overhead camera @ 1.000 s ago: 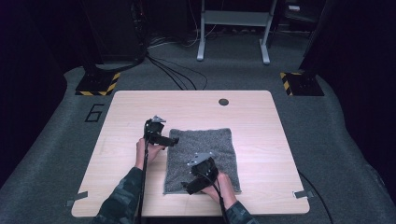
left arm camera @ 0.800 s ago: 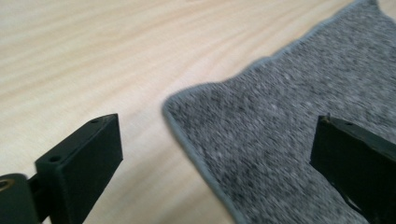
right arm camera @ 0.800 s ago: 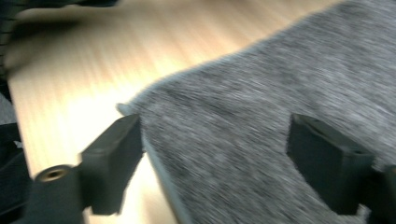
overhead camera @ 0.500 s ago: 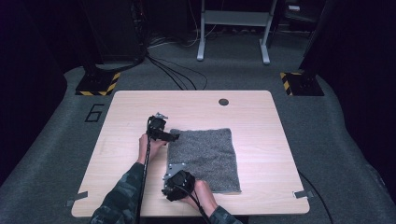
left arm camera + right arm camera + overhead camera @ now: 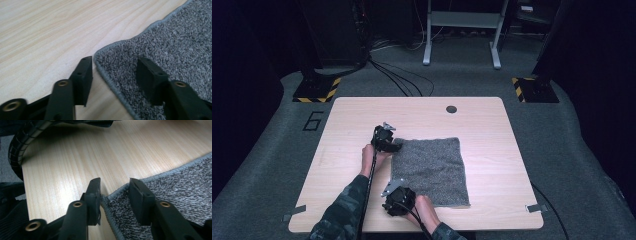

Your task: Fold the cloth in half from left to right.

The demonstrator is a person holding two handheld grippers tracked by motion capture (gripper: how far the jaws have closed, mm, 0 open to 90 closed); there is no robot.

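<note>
My left gripper (image 5: 113, 75) has its fingers (image 5: 83, 77) apart, straddling the far-left corner of the grey cloth (image 5: 165, 52): one finger sits on bare wood just outside the cloth's hem, the other over the pile. Nothing is pinched yet. I hold it so because a corner is the easiest place to get a finger under a flat cloth.

My right gripper (image 5: 115, 197) does the same at the cloth's (image 5: 175, 190) near-left corner. Its fingers (image 5: 93, 200) are also apart, the left-hand one touching the hem where the corner curls up a little, the other above the weave. I judge this corner readier to be nipped than the other.

Seen from above, the left gripper (image 5: 384, 140) and right gripper (image 5: 398, 201) stand at the two ends of the cloth's left edge, so both corners of one side can be lifted together, which I take as the start of a fold across toward the cloth's right edge.

The cloth (image 5: 432, 170) lies flat on the wooden surface (image 5: 492, 125), a little right of the surface's middle and nearer its front edge than the round hole (image 5: 451, 109) beyond it. It is nearly square, its slightly longer axis running from front to back, edges roughly parallel with the surface's edges.
</note>
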